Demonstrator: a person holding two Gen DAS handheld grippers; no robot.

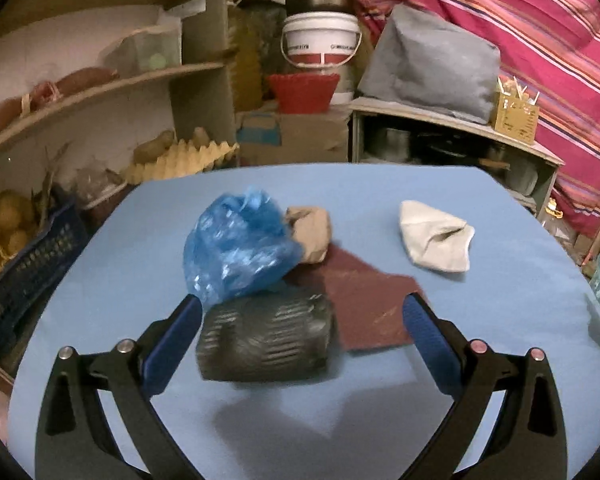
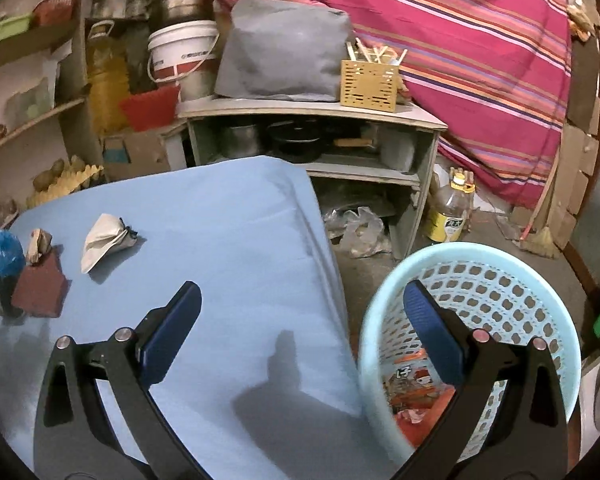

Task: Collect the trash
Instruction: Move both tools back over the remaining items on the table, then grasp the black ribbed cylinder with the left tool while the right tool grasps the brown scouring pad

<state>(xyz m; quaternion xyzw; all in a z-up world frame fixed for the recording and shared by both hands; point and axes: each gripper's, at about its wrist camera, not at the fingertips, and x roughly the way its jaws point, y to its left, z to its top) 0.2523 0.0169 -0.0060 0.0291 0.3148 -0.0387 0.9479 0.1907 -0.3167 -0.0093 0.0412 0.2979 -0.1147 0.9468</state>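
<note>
Dark crumpled wad between the spread fingers of the left gripper, not yet gripped.

Blue tabletop carries all the loose trash, and the pale blue basket stands on the floor just beside its edge with an orange wrapper already inside. By look everything here is light and soft: the blue plastic bag is slippery and collapses anywhere, the flat maroon sheet needs an edge pinch, the white paper wad and brown paper wad crush easily. The dark wad (blurred, material unclear) sits touching the bag; squeezing across its middle seems safest. The left gripper is low and level behind it, released; the right gripper hangs spread and empty, straddling tabletop edge and basket rim.
</note>
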